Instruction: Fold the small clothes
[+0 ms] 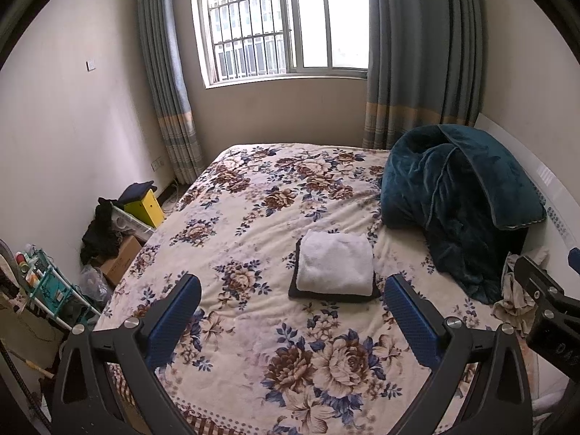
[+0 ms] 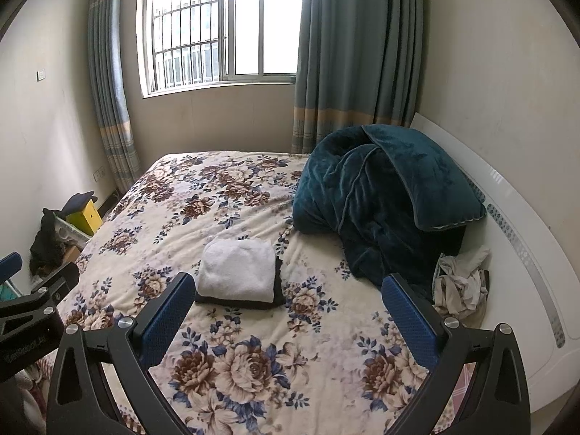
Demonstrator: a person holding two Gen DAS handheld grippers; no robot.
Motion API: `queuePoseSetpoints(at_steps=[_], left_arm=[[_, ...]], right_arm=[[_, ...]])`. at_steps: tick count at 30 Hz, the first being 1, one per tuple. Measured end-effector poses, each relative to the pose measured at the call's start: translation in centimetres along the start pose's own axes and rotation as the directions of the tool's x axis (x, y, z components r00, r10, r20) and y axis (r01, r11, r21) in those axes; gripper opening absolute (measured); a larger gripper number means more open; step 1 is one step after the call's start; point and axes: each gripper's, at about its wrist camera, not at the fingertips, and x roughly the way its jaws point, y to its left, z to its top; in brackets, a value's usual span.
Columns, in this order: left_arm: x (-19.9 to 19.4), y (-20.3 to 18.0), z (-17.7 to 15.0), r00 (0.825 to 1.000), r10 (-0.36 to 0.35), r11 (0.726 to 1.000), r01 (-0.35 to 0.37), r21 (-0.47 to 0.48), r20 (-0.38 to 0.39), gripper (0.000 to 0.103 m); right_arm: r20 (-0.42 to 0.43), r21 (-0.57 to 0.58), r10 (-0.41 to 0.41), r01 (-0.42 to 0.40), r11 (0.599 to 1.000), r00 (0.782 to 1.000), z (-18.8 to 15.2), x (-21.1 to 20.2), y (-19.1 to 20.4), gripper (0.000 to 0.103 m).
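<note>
A folded white cloth (image 1: 335, 262) lies on top of a folded dark cloth (image 1: 333, 295) in the middle of the floral bed (image 1: 253, 326). The same stack shows in the right wrist view, white cloth (image 2: 237, 268) over dark cloth (image 2: 277, 288). A crumpled pile of beige clothes (image 2: 460, 290) lies by the headboard; it also shows in the left wrist view (image 1: 514, 299). My left gripper (image 1: 291, 291) is open and empty, held above the bed short of the stack. My right gripper (image 2: 290, 290) is open and empty, to the right of the stack.
A bunched teal blanket (image 1: 460, 199) fills the bed's right side against the white headboard (image 2: 518, 253). Boxes, a yellow box (image 1: 146, 206) and dark clothes sit on the floor left of the bed. A teal rack (image 1: 47, 282) stands at the left. Window and curtains are behind.
</note>
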Motion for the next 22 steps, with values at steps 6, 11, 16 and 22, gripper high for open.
queuePoseSetpoints(at_steps=[6, 11, 16, 22], left_arm=[[-0.21, -0.11, -0.06, 1.000, 0.007, 1.000, -0.007, -0.003, 0.005, 0.103], [-0.42, 0.09, -0.04, 1.000, 0.007, 1.000, -0.007, -0.011, 0.008, 0.103], [-0.61, 0.32, -0.07, 1.000, 0.021, 0.999, -0.020, -0.035, 0.013, 0.103], [-0.93, 0.58, -0.04, 0.999, 0.032, 0.999, -0.030, -0.040, 0.030, 0.103]], right_arm=[[-0.001, -0.002, 0.004, -0.004, 1.000, 1.000, 0.13, 0.09, 0.11, 0.103], [0.000, -0.002, 0.004, -0.004, 1.000, 1.000, 0.11, 0.02, 0.27, 0.103], [-0.003, -0.002, 0.003, -0.003, 1.000, 1.000, 0.05, 0.00, 0.37, 0.103], [-0.001, 0.001, 0.002, -0.002, 1.000, 1.000, -0.08, -0.14, 0.39, 0.103]])
